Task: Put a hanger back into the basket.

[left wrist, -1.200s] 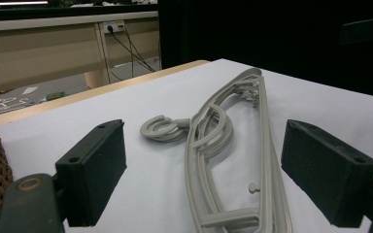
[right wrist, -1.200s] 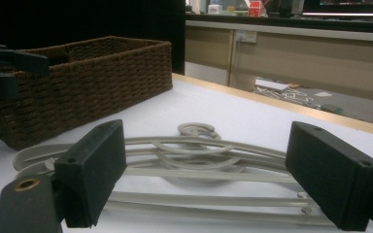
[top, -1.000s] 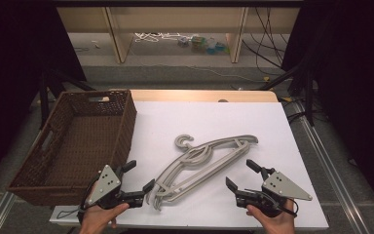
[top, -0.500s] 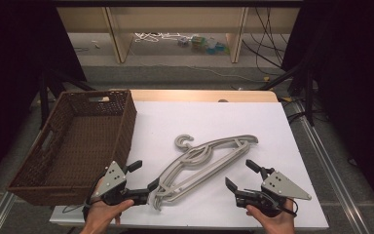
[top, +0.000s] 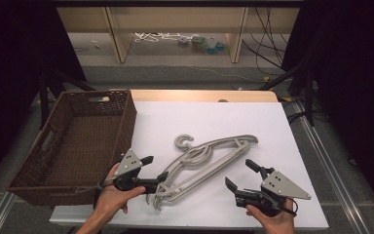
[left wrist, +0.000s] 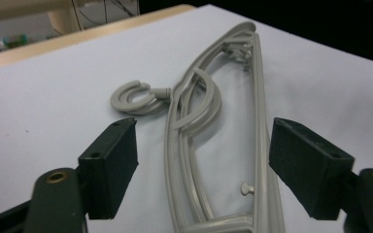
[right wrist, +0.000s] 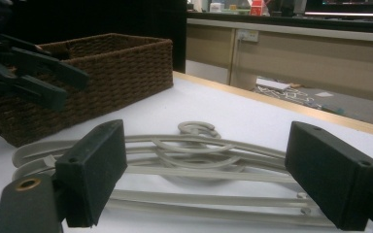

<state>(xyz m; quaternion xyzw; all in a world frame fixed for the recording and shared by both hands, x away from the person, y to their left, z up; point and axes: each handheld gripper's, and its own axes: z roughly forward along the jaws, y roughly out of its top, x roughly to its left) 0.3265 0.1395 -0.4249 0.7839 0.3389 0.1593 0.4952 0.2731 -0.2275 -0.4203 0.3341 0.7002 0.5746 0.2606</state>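
Observation:
A stack of grey plastic hangers [top: 209, 155] lies slantwise on the white table sheet [top: 253, 126], hooks toward the far side. My left gripper [top: 156, 168] is open at the stack's near-left end, its lower finger close to the hanger ends. In the left gripper view the hangers [left wrist: 194, 97] run away between the open left gripper [left wrist: 204, 131]. My right gripper [top: 238, 173] stands open a little right of the stack, holding nothing. The right gripper view has the hangers [right wrist: 199, 145] lying crosswise beyond the open right gripper [right wrist: 206, 131].
A brown wicker basket [top: 126, 117] stands at the table's left, also seen as the basket [right wrist: 116, 63] in the right gripper view. The other hand's gripper [right wrist: 29, 73] shows there at upper left. A wooden strip [top: 199, 95] edges the far side.
My left gripper has moved forward and right, up to the near end of the hangers. The right gripper and the hangers have stayed put.

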